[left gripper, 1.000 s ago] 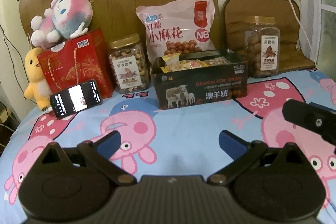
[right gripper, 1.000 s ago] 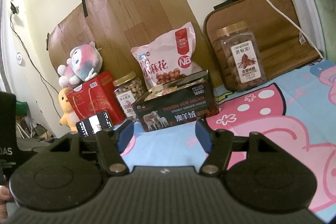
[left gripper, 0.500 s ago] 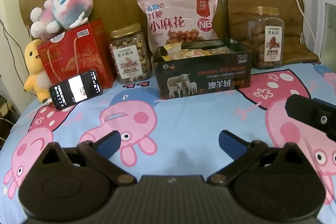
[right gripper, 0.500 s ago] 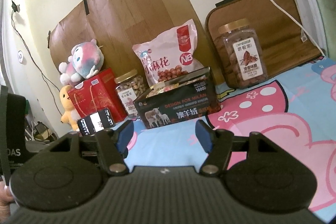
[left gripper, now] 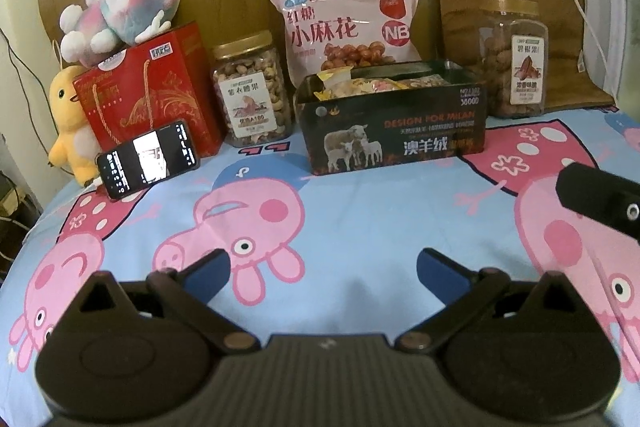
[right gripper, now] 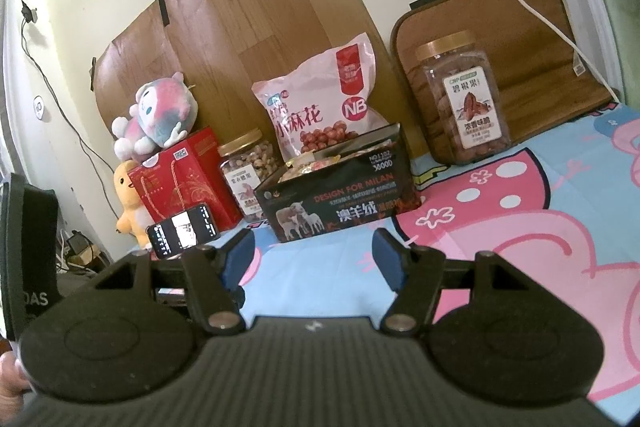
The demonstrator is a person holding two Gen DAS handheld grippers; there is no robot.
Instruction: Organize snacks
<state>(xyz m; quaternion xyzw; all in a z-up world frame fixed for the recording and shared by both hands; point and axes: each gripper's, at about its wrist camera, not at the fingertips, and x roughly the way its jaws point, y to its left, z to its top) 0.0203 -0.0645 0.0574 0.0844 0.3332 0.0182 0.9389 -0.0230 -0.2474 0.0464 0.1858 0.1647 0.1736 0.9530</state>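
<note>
Left tongs [left gripper: 322, 269] spread wide, nothing between the blue pads, hovering over the cartoon-pig printed bedsheet [left gripper: 360, 211]. Right tongs [right gripper: 316, 255] likewise spread, empty.

Black rectangular tin box with sheep print [left gripper: 394, 135] sits on the sheet ahead, open-topped, filled with wrapped snacks [left gripper: 360, 83]. Behind it, touching: pink bag of twisted dough snacks [left gripper: 346, 23], propped upright. Left of box: gold-lidded clear jar of cashews [left gripper: 252, 91]. Right: taller gold-lidded jar of pecans [left gripper: 514, 59]. Far left: red gift box [left gripper: 148, 91] with a lit smartphone [left gripper: 148, 159] leaning on it.
</note>
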